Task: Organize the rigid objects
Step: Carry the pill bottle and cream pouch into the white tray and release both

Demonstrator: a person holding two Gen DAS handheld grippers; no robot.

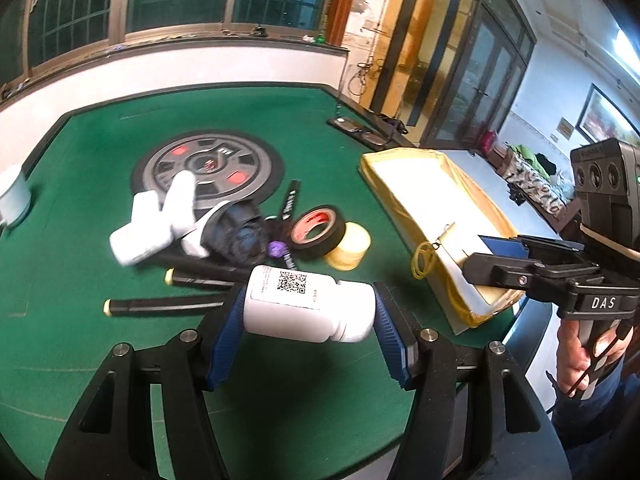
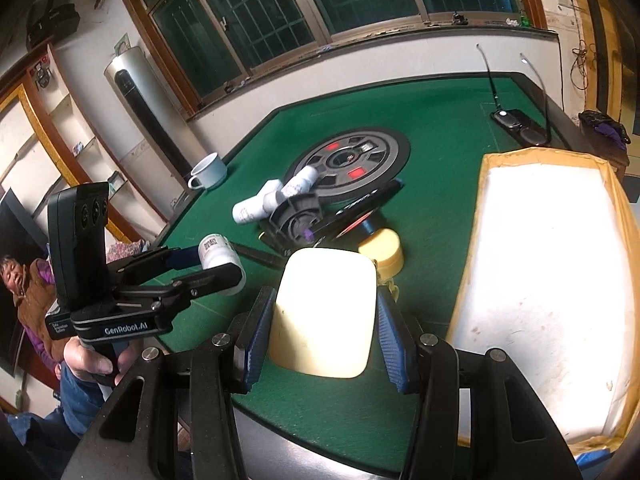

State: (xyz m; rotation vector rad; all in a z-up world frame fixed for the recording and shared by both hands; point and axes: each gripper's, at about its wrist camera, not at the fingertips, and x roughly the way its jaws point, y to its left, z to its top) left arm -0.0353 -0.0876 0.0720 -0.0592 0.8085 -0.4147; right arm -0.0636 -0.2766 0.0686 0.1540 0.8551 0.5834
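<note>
Left tool [image 1: 308,312]: partly open, its two blue pads pressing the ends of a white bottle [image 1: 308,304], which lies sideways between them, lifted above the surface [image 1: 80,140]; the bottle carries a label with a square code

Right tool [image 2: 324,316]: opened only a little, closed on a cream rounded block [image 2: 326,312], the blue pads touching its left and right sides; the block is held above the near edge of the surface

Hands: a hand [image 2: 92,360] grips the handle of the left tool, another hand [image 1: 580,352] the handle of the right tool

Box: a shallow yellow box [image 2: 552,280] with a white inside stands at the right edge of the surface, just beside the right tool

Pile in the middle: two more white bottles [image 1: 160,220] lie crossed on a round grey disc [image 1: 208,164]; near them a black tape roll [image 1: 316,228], touching a yellow roll [image 1: 348,246], and two black pens [image 1: 168,306] toward the near edge

Far left corner: a pale mug [image 2: 208,172] stands upright, well apart from the pile

Far right edge: a black flat device [image 2: 516,120], what it is I cannot tell
</note>
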